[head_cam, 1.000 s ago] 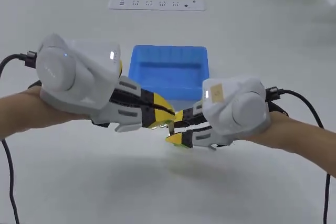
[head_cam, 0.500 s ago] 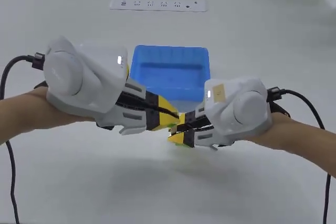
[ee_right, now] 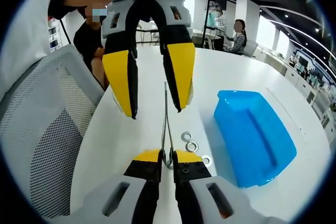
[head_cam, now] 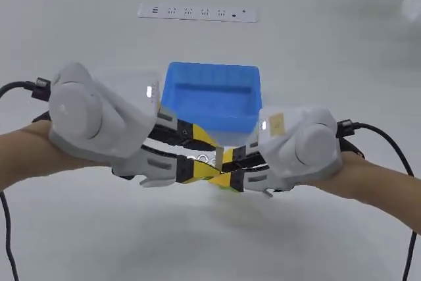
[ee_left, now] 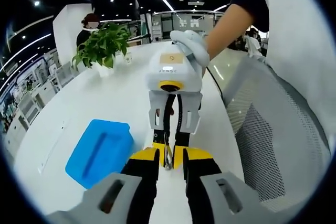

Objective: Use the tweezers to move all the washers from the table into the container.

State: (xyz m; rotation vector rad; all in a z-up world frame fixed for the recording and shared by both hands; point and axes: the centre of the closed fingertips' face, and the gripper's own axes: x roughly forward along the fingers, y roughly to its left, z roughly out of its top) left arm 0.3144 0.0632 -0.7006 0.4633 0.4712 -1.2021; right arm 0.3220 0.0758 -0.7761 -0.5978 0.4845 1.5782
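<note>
My right gripper (ee_right: 167,165) pinches the tweezers (ee_right: 165,124), whose long axis points to 12 o'clock between my left gripper's (ee_right: 155,109) spread fingers. The washers (ee_right: 191,146) lie on the bench (ee_right: 115,150) at 1 o'clock of the right gripper, with the container (ee_right: 252,135) at 3.

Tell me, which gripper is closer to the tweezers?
Right. The right gripper is shut on the tweezers, clamping their back end. The left gripper faces it with its jaws open on either side of the tweezers' tips, seemingly not touching them.
</note>
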